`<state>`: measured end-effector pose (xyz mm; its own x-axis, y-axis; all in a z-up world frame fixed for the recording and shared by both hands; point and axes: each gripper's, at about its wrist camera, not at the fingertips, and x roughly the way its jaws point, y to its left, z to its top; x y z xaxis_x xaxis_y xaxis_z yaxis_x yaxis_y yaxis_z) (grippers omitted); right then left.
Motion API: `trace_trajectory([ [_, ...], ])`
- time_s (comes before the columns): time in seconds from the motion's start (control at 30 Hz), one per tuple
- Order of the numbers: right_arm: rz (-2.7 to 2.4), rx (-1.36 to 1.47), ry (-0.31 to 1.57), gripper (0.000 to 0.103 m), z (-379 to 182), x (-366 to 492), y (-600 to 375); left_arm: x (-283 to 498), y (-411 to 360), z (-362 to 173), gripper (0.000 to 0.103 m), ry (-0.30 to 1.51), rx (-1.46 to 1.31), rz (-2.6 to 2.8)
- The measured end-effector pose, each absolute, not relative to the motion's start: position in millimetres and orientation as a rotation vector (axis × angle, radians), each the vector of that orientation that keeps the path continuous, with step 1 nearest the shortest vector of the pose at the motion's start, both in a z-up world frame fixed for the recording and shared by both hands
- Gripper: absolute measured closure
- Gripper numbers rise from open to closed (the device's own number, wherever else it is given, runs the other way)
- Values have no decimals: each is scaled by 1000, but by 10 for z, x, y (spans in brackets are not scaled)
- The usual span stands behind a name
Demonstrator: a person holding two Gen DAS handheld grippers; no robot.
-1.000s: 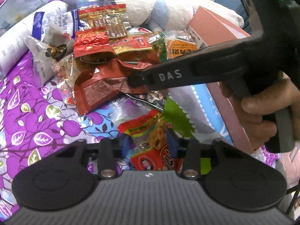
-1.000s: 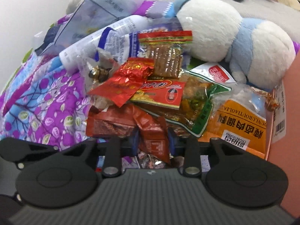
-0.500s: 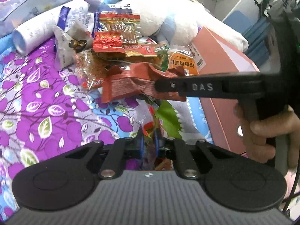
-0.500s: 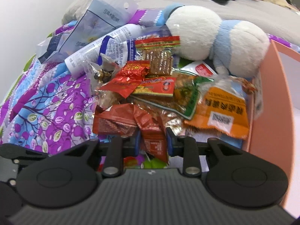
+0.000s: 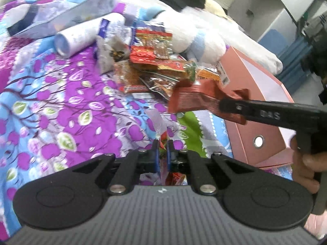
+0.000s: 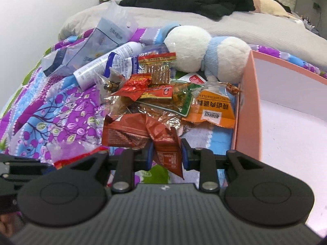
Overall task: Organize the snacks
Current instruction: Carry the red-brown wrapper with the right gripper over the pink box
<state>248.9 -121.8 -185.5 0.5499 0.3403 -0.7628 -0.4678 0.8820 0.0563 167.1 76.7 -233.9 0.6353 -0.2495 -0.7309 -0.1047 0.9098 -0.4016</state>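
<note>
Little is sorted so far. The pink box (image 6: 286, 132) shows an empty floor, while most snacks (image 6: 163, 94) lie heaped on the bed (image 6: 61, 110) just beside it. The right gripper (image 6: 166, 154) is clamped on a brown pack (image 6: 141, 131), held above the quilt near the box's wall. The left gripper (image 5: 162, 154) has its jaws closing, nearly together, on a thin red-and-clear wrapper (image 5: 161, 140). Both packs have yet to go in, then the whole heap.
</note>
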Motion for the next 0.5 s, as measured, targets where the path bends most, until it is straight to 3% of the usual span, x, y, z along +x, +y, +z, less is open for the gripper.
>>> trace_trajectory([
  [0.5, 390, -143, 821, 73, -1686, 1751, -1421, 1233, 816, -1986, 97, 802, -448, 25],
])
